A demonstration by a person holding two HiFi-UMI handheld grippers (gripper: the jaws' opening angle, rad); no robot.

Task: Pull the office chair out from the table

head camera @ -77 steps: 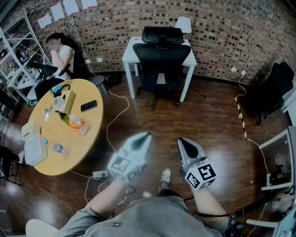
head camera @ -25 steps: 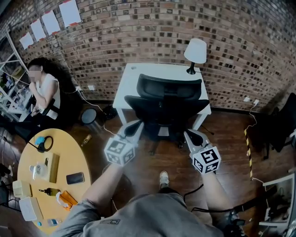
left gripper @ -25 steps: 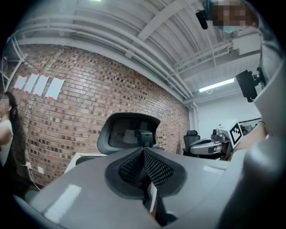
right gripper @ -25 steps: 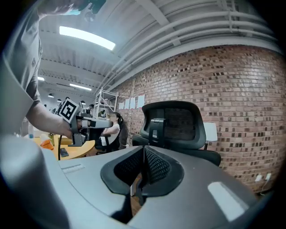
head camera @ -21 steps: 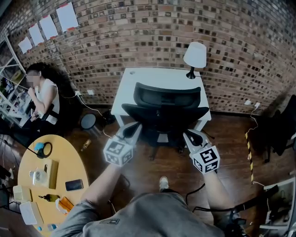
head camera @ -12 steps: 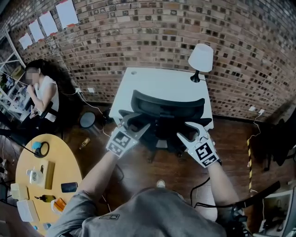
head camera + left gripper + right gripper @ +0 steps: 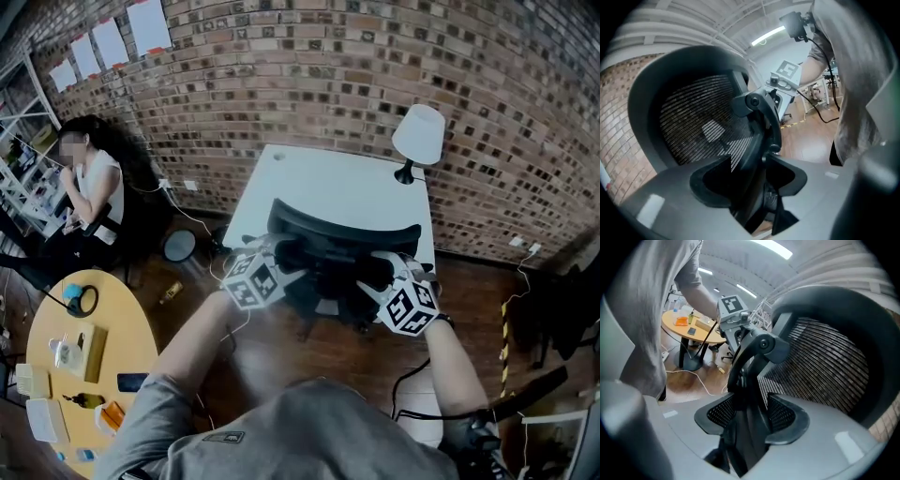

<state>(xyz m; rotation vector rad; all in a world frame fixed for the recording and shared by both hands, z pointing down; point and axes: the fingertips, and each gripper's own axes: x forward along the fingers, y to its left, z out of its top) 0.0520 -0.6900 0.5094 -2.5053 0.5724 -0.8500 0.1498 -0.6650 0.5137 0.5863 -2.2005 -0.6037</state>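
A black mesh office chair (image 7: 342,228) is tucked under the white table (image 7: 328,178) by the brick wall. My left gripper (image 7: 284,255) is at the left edge of the chair's back, my right gripper (image 7: 368,273) at the right edge. In the left gripper view the jaws of the left gripper (image 7: 750,161) are opening, with the dark frame of the backrest (image 7: 693,117) between them. In the right gripper view the right gripper (image 7: 752,399) is opening too, astride the frame of the chair's back (image 7: 825,362). I see no pad pressing on the frame.
A white lamp (image 7: 418,137) stands on the table's far right corner. A round yellow table (image 7: 56,375) with small items is at the lower left. A person (image 7: 89,178) sits by the left wall. Cables lie on the wooden floor (image 7: 469,291). Dark furniture (image 7: 572,309) stands at the right.
I have come up to the chair. Both grippers moved forward to the sides of the chair's back, rolled over, and went from shut to wide apart around its frame.
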